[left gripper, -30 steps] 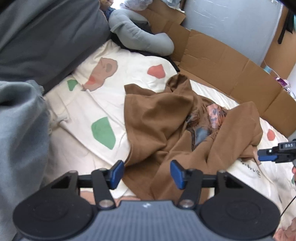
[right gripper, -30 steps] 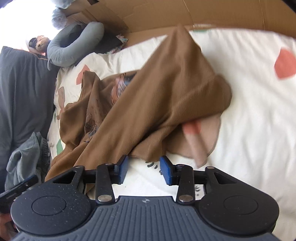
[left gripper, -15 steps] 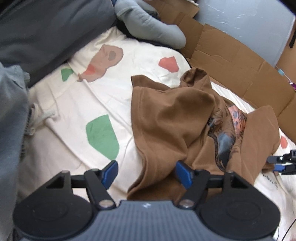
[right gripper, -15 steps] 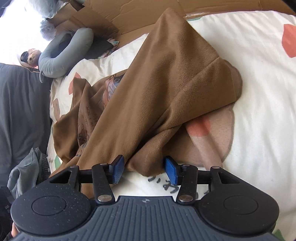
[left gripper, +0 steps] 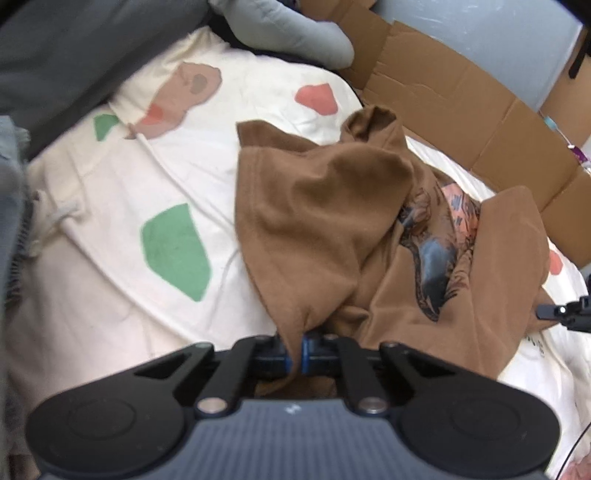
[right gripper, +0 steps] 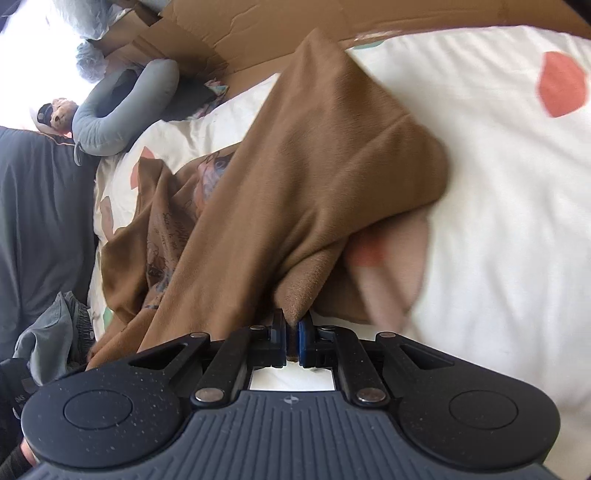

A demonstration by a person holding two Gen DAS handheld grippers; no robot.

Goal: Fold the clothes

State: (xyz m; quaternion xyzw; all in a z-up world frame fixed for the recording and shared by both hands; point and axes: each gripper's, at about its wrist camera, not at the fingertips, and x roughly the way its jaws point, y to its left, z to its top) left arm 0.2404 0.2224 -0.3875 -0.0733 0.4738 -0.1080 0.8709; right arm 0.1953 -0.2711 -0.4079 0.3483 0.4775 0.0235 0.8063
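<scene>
At the bottom centre of the left wrist view we find the left gripper (left gripper: 295, 356) with its jaws closed on a pinch of the brown shirt (left gripper: 332, 221), the cloth running down between the blue pads. At the bottom centre of the right wrist view the right gripper (right gripper: 291, 341) is likewise clamped on a corner of the same shirt (right gripper: 295, 184), a small tuck of fabric standing up between the pads.

We judge the shirt light, soft and limp: it sags and ridges from each pinch and will not hold a shape unaided. It does not look slippery, and nothing about it is fragile. Hems and corners look to us the soundest places to hold, since a pinch mid-panel only bunches the cloth. Whether the two present holds are matching corners we cannot tell.

Both grippers sit low, close over the bed (left gripper: 110, 295), pointing forward across it. In the left view the tip of the right gripper shows at the right edge of the frame, so the two stand apart with the shirt between them.

The shirt lies crumpled, not folded, in the middle of the frame on the patterned cream sheet, its printed front (left gripper: 436, 251) partly exposed at centre right. Beyond it, a grey cushion (left gripper: 288, 33) sits at the upper centre and flattened cardboard (left gripper: 461, 110) lines the upper right.
</scene>
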